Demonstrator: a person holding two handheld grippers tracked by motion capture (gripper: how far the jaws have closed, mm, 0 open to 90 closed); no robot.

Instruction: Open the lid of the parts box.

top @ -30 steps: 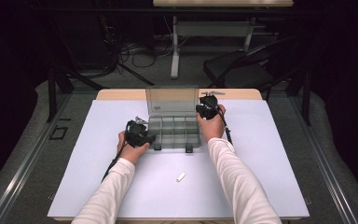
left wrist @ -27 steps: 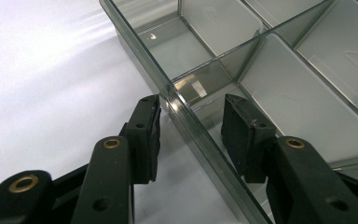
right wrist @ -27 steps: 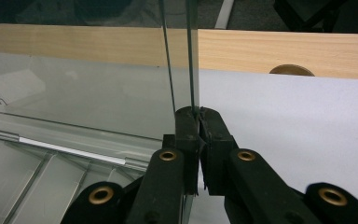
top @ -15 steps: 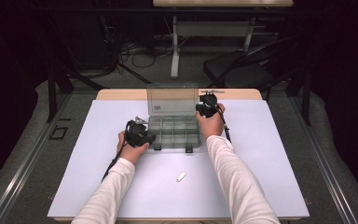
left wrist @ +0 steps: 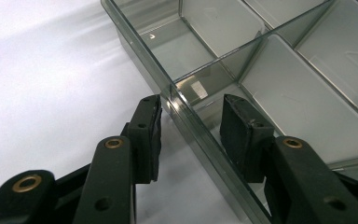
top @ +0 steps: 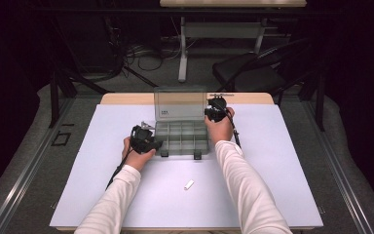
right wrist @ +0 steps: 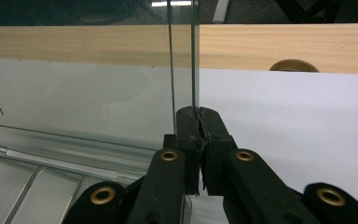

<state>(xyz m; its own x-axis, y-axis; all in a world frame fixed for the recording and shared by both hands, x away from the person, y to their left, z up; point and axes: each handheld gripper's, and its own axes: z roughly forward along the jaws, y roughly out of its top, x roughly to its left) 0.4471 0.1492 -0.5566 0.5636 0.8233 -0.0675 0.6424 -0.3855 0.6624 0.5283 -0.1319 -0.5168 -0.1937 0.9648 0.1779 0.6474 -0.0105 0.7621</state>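
Clear glossy plastic box [top: 181,138] w/ lid [right wrist: 88,100], matt white sheet [top: 272,161], prob. wood tabletop [right wrist: 279,46].

One clear compartment box [top: 182,138], one small white piece [top: 189,184], and two claws: left claw [top: 154,145], right claw [top: 211,114].

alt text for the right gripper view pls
The right gripper is shut on the edge of the clear lid of an organiser box, which stands upright. Behind lie the white table cover and a wooden table edge.
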